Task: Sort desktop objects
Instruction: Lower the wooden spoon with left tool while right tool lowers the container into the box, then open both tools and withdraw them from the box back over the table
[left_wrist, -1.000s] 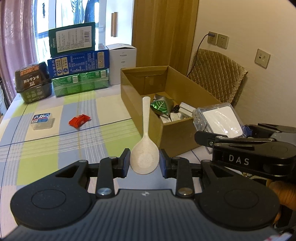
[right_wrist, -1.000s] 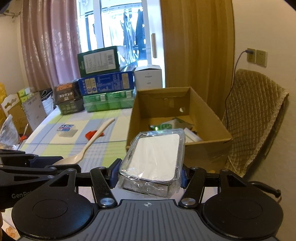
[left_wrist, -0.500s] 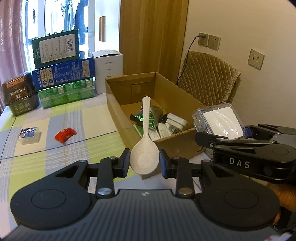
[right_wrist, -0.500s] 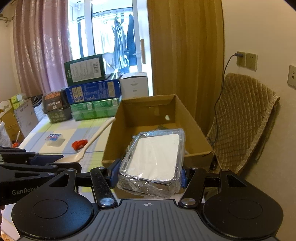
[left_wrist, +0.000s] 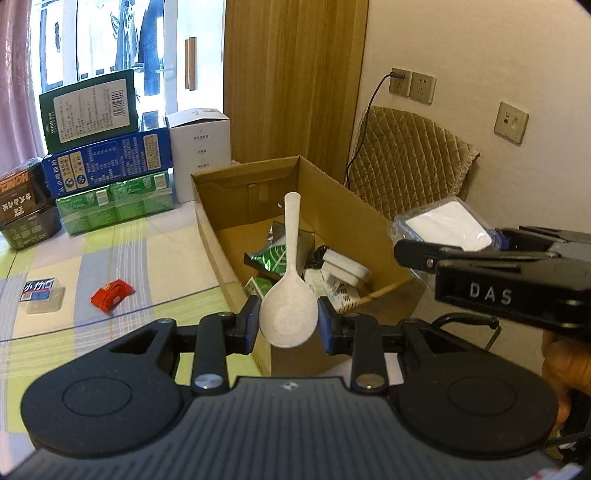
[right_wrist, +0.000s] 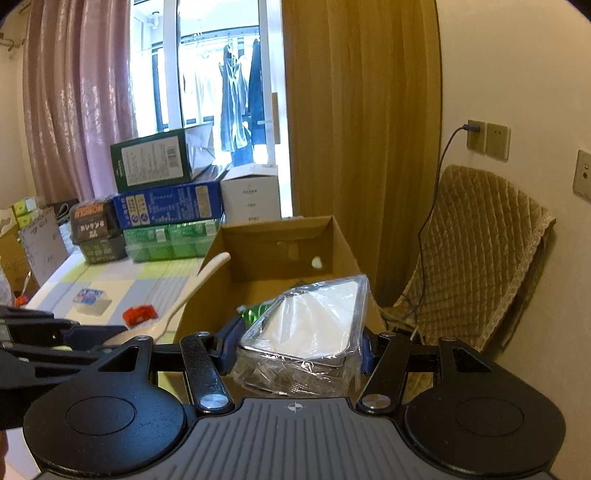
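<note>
Cream plastic spoon (left_wrist: 288, 314) clamped by its bowl in left gripper (left_wrist: 287, 325), handle pointing out over open cardboard box (left_wrist: 384, 236) holding packets. Red packet (left_wrist: 111, 295) and small clear case (left_wrist: 41, 295) left on checked tablecloth (left_wrist: 147, 251).

From right wrist: right gripper (right_wrist: 293, 354) closed on plastic-wrapped tray (right_wrist: 306, 332), raised before box's near wall. Step judged: carrying both items to box. Next: reach forward past rim, lower, then release inside.

Bright window (right_wrist: 207, 74) backlight, sharp, fisheye-bent edges
</note>
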